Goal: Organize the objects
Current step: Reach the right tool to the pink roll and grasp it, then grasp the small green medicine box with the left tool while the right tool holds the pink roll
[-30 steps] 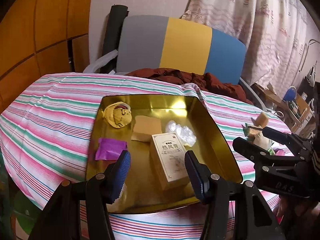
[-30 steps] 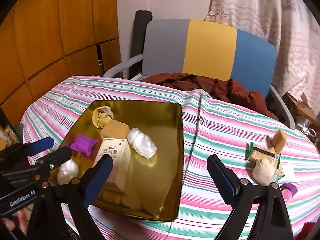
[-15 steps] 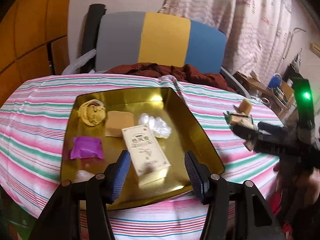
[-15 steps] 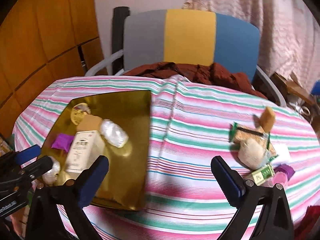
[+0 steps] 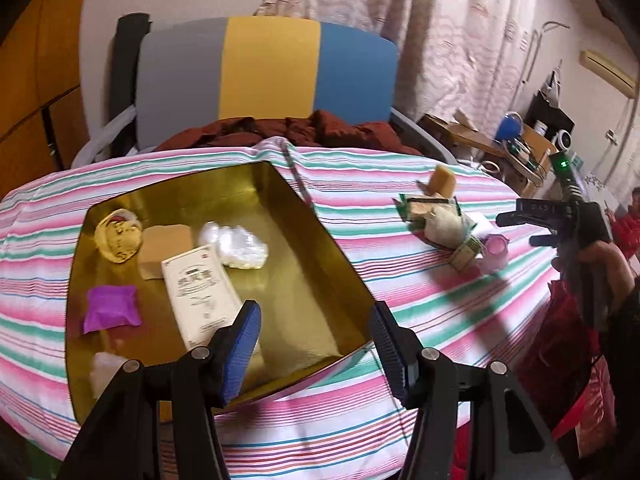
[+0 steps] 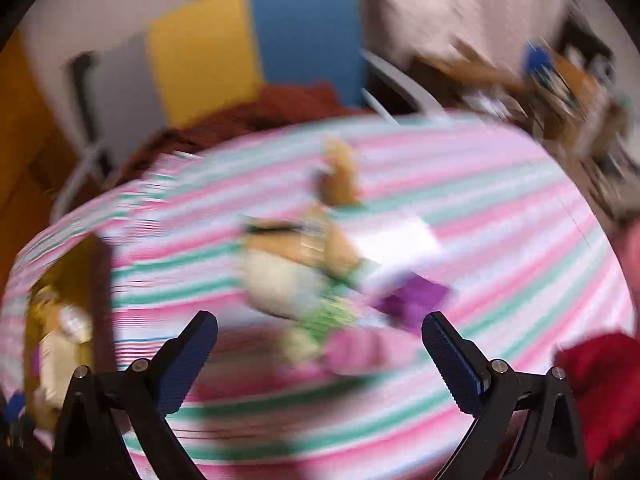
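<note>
A gold tray [image 5: 320, 264] on the striped table holds a white box [image 5: 200, 292], a purple packet [image 5: 112, 308], a round yellow piece [image 5: 118, 234], a tan block [image 5: 166, 244] and a clear plastic wad [image 5: 236, 244]. My left gripper [image 5: 314, 344] is open and empty over the tray's near edge. A loose pile lies to the right: a cream pouch [image 5: 444, 226], a tan block [image 5: 442, 180], a small green box [image 5: 466, 254] and a pink cup [image 5: 494, 252]. My right gripper [image 6: 320, 354] is open and empty just before that pile [image 6: 288, 280], in a blurred view; it also shows in the left wrist view [image 5: 536, 224].
A grey, yellow and blue chair [image 5: 264, 76] with a dark red garment [image 5: 288, 130] stands behind the table. A cluttered desk [image 5: 512, 148] and curtains are at the far right. A white card [image 6: 396, 248] and a purple packet [image 6: 416, 300] lie by the pile.
Both views have swung right. My right gripper has moved from near the tray over to the loose pile. My left gripper stays open at the tray's near edge.
</note>
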Tool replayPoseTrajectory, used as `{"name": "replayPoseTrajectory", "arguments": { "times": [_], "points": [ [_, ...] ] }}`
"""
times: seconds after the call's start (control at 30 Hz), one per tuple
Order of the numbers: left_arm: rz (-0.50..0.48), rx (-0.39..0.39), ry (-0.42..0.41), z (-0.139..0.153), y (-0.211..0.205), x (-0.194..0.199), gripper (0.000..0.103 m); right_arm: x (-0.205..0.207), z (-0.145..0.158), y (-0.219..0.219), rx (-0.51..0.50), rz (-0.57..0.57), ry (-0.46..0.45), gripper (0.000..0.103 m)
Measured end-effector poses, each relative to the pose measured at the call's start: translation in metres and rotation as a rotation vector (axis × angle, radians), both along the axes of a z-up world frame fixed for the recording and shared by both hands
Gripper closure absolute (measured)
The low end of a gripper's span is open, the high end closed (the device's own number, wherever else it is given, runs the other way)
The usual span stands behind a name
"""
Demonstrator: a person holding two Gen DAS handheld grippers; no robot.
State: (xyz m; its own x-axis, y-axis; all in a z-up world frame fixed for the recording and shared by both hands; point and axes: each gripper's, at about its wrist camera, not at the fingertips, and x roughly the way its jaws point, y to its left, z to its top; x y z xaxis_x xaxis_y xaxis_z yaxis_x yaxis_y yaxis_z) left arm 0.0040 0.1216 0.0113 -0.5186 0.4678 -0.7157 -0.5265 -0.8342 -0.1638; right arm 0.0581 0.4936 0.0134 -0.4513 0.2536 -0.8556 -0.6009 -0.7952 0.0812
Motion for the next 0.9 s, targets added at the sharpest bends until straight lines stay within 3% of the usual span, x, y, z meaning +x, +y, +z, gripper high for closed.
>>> {"name": "replayPoseTrajectory", "arguments": {
  "times": [0.13, 0.37, 0.43, 0.5, 0.8, 0.9],
  "points": [
    [-0.023, -0.004, -0.004, 0.0, 0.009, 0.0, 0.046, 0.011, -0.025, 0.045, -0.162, -0.081, -0.038, 0.0],
    [-0.073, -0.002, -0.001, 0.004, 0.029, -0.001, 0.046, 0.009, -0.056, 0.063, -0.274, -0.076, -0.075, 0.001],
    [-0.093, -0.003, -0.002, 0.004, 0.037, -0.001, 0.046, 0.008, -0.064, 0.059, -0.298, -0.053, -0.093, 0.01],
    [-0.119, -0.003, -0.003, 0.004, 0.045, -0.001, 0.046, 0.007, -0.067, 0.054, -0.341, -0.012, -0.076, 0.031],
    [-0.243, -0.02, -0.013, -0.001, 0.101, -0.002, 0.046, 0.021, -0.054, 0.01, -0.288, 0.206, -0.136, 0.032],
    [-0.275, -0.04, -0.016, -0.007, 0.125, -0.005, 0.046, 0.035, -0.052, 0.007, -0.247, 0.2, -0.131, 0.032]
  ]
}}
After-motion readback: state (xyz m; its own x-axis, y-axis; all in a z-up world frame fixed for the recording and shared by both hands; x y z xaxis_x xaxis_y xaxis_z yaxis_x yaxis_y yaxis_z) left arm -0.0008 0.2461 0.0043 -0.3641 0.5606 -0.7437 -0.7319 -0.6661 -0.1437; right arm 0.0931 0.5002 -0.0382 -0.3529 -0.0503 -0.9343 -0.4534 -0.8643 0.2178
